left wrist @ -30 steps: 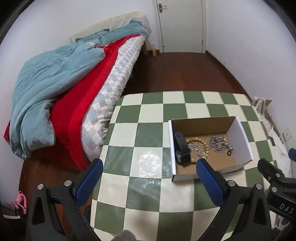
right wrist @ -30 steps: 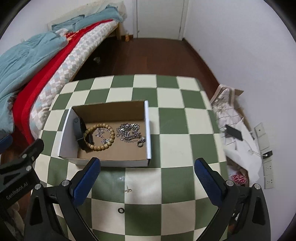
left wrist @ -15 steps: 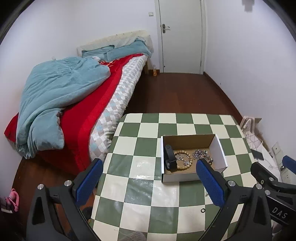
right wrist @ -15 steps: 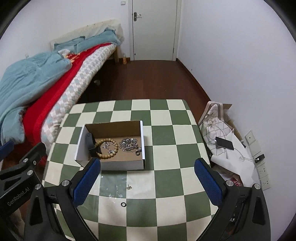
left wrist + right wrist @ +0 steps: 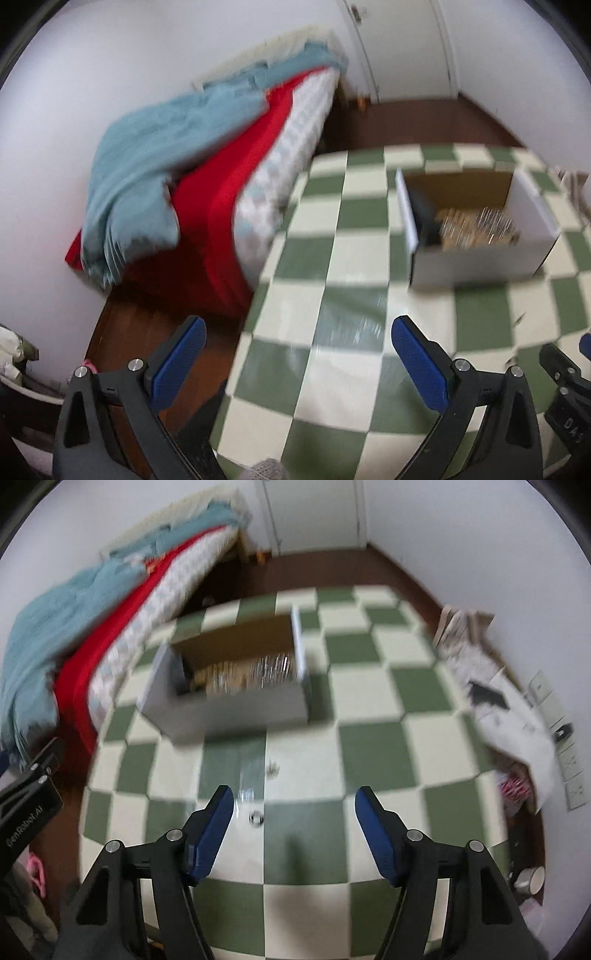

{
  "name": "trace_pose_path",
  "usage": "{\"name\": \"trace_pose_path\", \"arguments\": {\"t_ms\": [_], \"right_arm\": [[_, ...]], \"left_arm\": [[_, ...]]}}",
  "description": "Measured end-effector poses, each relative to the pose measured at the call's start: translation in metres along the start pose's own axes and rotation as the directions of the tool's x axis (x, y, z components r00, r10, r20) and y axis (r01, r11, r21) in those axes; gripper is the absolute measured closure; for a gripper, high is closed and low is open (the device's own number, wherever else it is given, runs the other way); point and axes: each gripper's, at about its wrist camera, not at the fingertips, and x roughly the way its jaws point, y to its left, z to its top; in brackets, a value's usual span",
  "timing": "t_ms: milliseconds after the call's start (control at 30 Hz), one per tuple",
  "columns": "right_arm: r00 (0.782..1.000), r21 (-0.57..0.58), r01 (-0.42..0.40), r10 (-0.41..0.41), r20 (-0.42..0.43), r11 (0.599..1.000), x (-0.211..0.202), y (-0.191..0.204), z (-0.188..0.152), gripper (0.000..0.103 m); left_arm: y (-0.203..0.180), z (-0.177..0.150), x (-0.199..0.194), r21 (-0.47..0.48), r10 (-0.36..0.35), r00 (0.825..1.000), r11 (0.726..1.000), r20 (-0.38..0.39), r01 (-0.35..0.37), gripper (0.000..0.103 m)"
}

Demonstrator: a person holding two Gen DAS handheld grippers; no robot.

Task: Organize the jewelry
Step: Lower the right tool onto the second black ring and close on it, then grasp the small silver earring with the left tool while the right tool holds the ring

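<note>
Between your right tool's point(image 5: 294, 812) spread, empty fingers: a small ring point(image 5: 256, 818) on the checkered surface point(image 5: 369, 746).
Your left tool point(image 5: 298, 349) is released too, holding nothing. Beyond the ring lies a small metal piece point(image 5: 273, 768), then the cardboard box point(image 5: 236, 705) with blurred jewelry point(image 5: 255, 674) inside. Bed point(image 5: 207, 177) sits left of the surface.

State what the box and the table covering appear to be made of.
Box: looks like cardboard, with a brown raw inside and white matte outer walls. Table covering: probably vinyl or oilcloth, a green and cream check with a glossy glare patch in front of the box; motion blur leaves this open.
</note>
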Motion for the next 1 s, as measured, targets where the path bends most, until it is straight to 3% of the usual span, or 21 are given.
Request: {"name": "trace_pose_path", "arguments": {"t_ms": [167,200,300,400,533,667,833,1000], "right_arm": [[0.999,-0.064,0.007,-0.01,-0.036,0.998,0.05,0.024,-0.023,0.036],[0.999,-0.078,0.015,-0.018,-0.044,0.997,0.056,0.029,-0.026,0.04],[0.998,-0.132,0.056,-0.061,-0.035,0.99,0.067,0.042,-0.034,0.058],[0.997,-0.166,0.08,-0.082,-0.005,0.983,0.064,0.046,-0.041,0.09],[0.998,-0.136,0.06,-0.06,0.004,0.989,0.056,0.034,-0.044,0.09],[0.999,-0.006,0.033,-0.033,0.018,0.999,0.039,-0.008,-0.036,0.09],[0.997,0.079,0.069,-0.071,0.028,0.994,0.027,-0.056,-0.022,0.09],[0.994,0.134,0.107,-0.111,0.023,0.985,0.029,-0.094,-0.014,0.09]], "left_arm": [[0.001,-0.018,0.026,0.023,0.025,0.997,0.999,-0.068,-0.023,0.0],[0.002,-0.02,0.028,0.022,0.025,0.997,0.999,-0.074,-0.024,0.0],[0.006,-0.021,0.035,0.011,0.019,0.996,1.0,-0.093,-0.018,0.0],[0.005,-0.021,0.037,-0.001,0.0,0.995,1.0,-0.1,0.0,0.0],[-0.01,-0.017,0.032,0.012,-0.048,0.994,0.999,-0.097,0.05,0.0],[-0.042,-0.01,0.024,0.049,-0.136,0.986,0.989,-0.099,0.141,0.0],[-0.103,-0.003,0.015,0.125,-0.282,0.95,0.946,-0.135,0.299,0.0],[-0.151,0.002,0.012,0.186,-0.357,0.92,0.905,-0.161,0.384,0.001]]}}
